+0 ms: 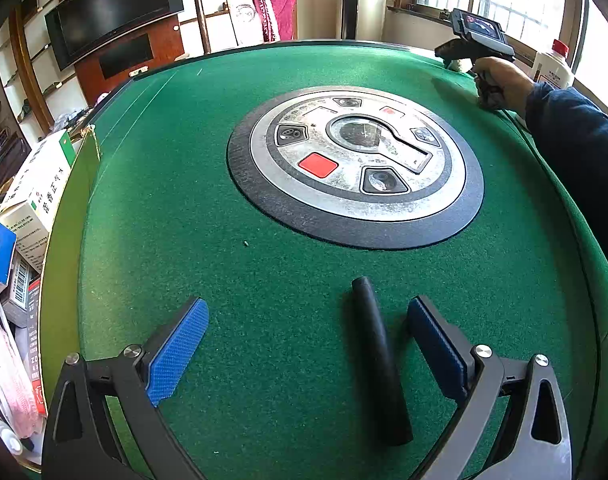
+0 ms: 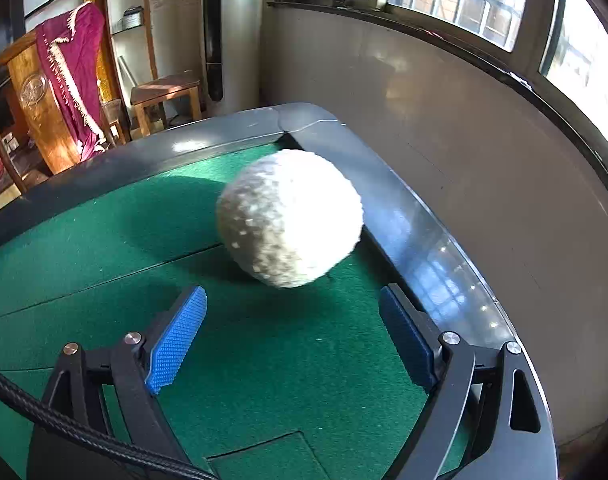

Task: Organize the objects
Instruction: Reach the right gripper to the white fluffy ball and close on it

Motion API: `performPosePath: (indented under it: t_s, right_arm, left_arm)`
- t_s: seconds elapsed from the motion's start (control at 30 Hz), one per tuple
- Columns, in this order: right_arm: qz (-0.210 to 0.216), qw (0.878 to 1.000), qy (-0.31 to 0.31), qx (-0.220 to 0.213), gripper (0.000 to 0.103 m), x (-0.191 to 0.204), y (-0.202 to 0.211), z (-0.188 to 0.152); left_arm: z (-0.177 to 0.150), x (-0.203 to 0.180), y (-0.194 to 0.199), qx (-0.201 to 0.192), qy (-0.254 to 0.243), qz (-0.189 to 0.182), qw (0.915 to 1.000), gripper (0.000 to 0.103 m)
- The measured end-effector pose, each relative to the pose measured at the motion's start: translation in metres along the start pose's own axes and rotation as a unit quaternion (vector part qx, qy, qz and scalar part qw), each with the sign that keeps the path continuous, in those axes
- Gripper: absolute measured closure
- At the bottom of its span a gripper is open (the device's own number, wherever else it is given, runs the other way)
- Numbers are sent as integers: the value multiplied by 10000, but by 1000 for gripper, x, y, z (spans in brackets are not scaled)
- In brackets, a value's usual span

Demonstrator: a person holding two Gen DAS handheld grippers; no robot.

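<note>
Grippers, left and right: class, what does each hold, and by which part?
Nothing. Left gripper is open, the black tube lying untouched between its fingers. Right gripper is open before the white ball.

I see the counter (image 1: 264,300) covered in rough matt green felt, its rim (image 2: 432,232) glossy plastic; the ball (image 2: 290,216) looks fuzzy, the black tube (image 1: 378,356) matt.

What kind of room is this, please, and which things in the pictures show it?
Probably a living room in a home, used for games. An automatic mahjong-style table with green felt and a round control panel fills the middle; a television and a wooden chair stand behind.
</note>
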State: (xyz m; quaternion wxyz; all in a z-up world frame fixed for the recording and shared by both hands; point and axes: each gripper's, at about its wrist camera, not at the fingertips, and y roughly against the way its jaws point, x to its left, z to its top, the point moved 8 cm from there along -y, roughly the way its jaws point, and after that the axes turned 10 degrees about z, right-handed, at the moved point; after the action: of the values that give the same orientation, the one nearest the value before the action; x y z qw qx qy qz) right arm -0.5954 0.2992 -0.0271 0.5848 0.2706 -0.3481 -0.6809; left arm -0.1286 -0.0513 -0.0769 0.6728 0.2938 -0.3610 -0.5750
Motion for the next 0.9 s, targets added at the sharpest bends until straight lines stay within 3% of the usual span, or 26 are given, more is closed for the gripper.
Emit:
performPosePath:
  t_s: [0.13,0.23,0.3,0.43,0.5,0.57,0.67,0.73,0.8,0.9]
  right_arm:
    - [122,9993,-360,36,15,-13,6,-5]
    - [313,9985,-390,-216,15,-5,39,8]
    - [423,9966,-484,-515,16,0,75,25]
    - [614,9892,-472,-1245,22,12,189,70]
    - [808,9783,-497,-1842,24,23,264,99]
    - [889,9678,-382,-2325,35,38,328,120]
    - [869,9441,-122,-3177,38,59,444,145]
    - [579,9190,124,-3899,38,69,523,155]
    - [396,9061,363,-4196,35,84,557,166]
    - [676,9306,470,-3567,35,100,518,175]
  left_arm:
    - [1,-1,0,0,-4,-12,10000,5]
    - [1,-2,-1,2,-6,-9,10000,5]
    - [2,-2,-2,2,-7,-11,10000,5]
    - [0,-2,-1,-15,-3,-19,10000,5]
    - [0,-2,-1,-19,10,-15,10000,5]
    - [0,-1,0,-35,44,-49,10000,5]
    - [-1,2,1,-65,165,-146,9997,5]
    - [0,3,2,-72,204,-176,9996,5]
    - [0,2,2,-62,171,-138,9997,5]
    - [-1,-1,2,-53,109,-96,9999,5]
